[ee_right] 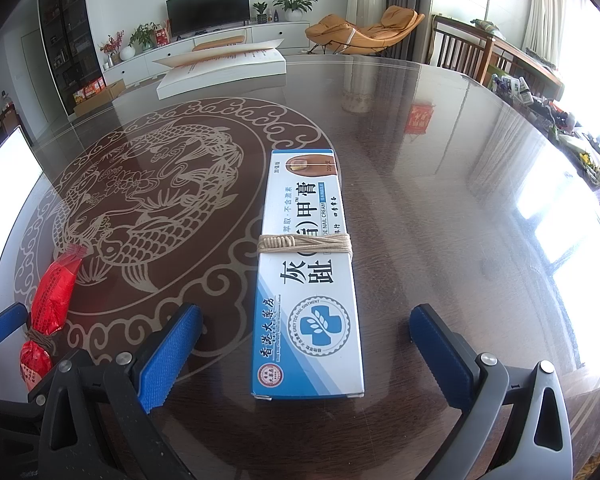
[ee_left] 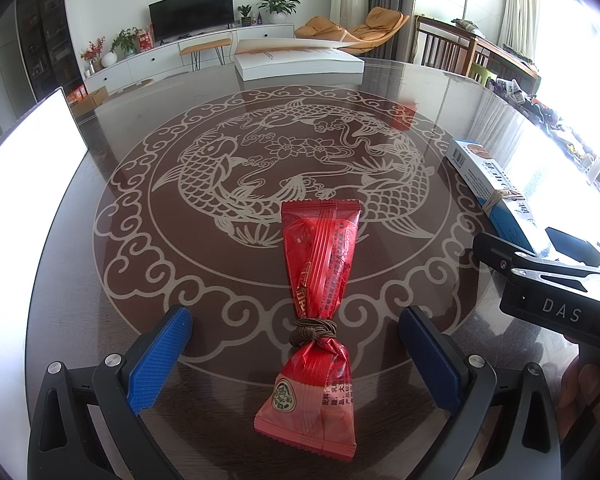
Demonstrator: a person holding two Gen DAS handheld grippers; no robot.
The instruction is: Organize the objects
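A red snack packet [ee_left: 316, 304] tied round its middle with brown cord lies on the dark round table [ee_left: 100, 264]. My left gripper [ee_left: 296, 344] is open, its blue pads on either side of the packet's tied waist, not touching it. A blue and white ointment box [ee_right: 308, 276] wrapped with pale twine lies lengthwise on the table. My right gripper [ee_right: 308, 344] is open, its pads on either side of the box's near end, apart from it. The packet also shows at the far left of the right wrist view [ee_right: 48, 312]; the box shows at the right of the left wrist view [ee_left: 496, 192].
A thick white open book [ee_left: 300, 60] lies at the table's far edge. A bright white panel [ee_left: 24, 168] stands at the left edge. Wooden chairs [ee_left: 448, 46] and a cluttered sideboard stand beyond the table on the right. The right gripper's body [ee_left: 548, 296] is close beside the left one.
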